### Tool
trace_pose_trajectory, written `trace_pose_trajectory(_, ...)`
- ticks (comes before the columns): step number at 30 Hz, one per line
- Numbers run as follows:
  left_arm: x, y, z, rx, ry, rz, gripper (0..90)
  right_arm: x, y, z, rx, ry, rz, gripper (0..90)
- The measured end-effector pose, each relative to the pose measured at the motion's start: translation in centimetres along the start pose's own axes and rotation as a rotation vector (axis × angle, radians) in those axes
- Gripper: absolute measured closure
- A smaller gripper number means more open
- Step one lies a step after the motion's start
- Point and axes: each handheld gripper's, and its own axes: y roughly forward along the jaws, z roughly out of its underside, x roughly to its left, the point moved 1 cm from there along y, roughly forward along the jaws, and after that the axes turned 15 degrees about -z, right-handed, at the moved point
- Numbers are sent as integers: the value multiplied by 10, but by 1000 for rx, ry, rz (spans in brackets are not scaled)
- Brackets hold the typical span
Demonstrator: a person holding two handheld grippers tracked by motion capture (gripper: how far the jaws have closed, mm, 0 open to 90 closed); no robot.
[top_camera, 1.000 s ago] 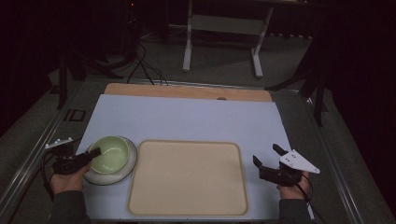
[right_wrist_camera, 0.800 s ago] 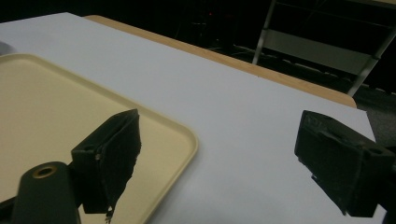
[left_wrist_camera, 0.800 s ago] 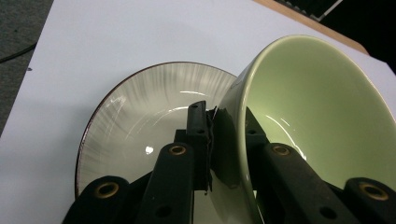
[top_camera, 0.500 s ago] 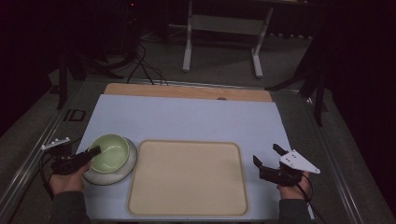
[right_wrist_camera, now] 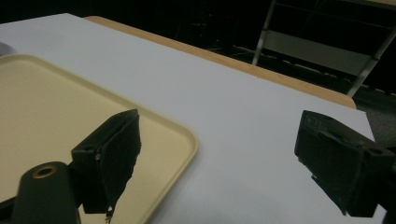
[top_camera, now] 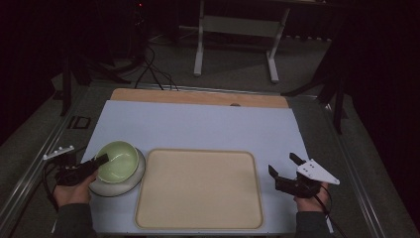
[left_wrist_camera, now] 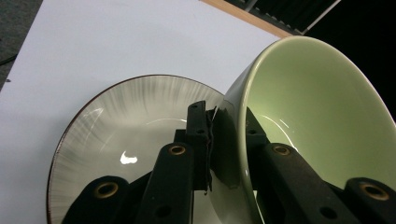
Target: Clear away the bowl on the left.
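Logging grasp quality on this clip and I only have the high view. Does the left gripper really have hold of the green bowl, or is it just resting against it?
Observer: It has hold of it. In the left gripper view the left gripper is shut on the green bowl, one jaw inside the rim and one outside.
Operator: Is the bowl sitting flat on the plate?
Observer: No, it is tilted, its mouth turned sideways above the plate.
Operator: What does the plate look like?
Observer: Pale, with grey streaks running in from a thin dark rim.
Operator: And the right gripper?
Observer: The right gripper is open and holds nothing; one jaw is over the corner of the beige tray, the other over the white table.
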Motion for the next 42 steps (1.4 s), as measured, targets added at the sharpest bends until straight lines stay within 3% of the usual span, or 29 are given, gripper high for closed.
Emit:
trace_pose_trajectory(9,-2,-1,0,-12,-17,17,806,0,0,0,-1,-2,0,139)
trace_pose_trajectory(42,-24,-9,-6,-50,-5,66,804,0,-1,0,-6,0,3,139)
